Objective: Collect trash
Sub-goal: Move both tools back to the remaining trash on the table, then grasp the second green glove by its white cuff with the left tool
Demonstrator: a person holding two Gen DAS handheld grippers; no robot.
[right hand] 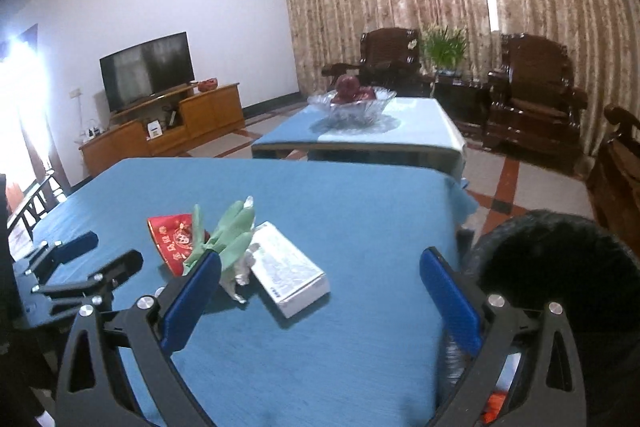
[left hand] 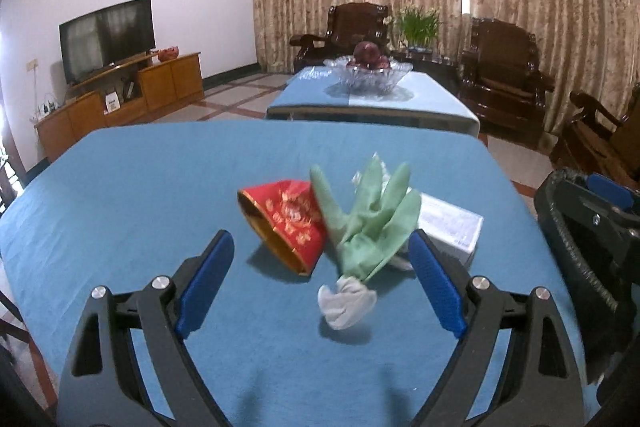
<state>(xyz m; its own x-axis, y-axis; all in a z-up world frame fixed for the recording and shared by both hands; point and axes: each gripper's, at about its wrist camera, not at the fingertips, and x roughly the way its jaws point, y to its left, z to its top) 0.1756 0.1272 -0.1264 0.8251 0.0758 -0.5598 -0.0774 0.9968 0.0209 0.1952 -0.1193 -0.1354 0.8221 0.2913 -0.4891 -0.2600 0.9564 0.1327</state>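
A pile of trash lies on the blue-clothed table: a red and gold paper box, a green rubber glove, a crumpled white tissue and a white carton. My left gripper is open and empty, just above and in front of the pile. In the right wrist view the red box, the glove and the carton lie to the left. My right gripper is open and empty, right of the pile. The left gripper shows at the left edge.
A black bin with dark lining stands off the table's right edge; it also shows in the left wrist view. A second table with a glass fruit bowl lies beyond. Wooden armchairs and a TV cabinet line the room.
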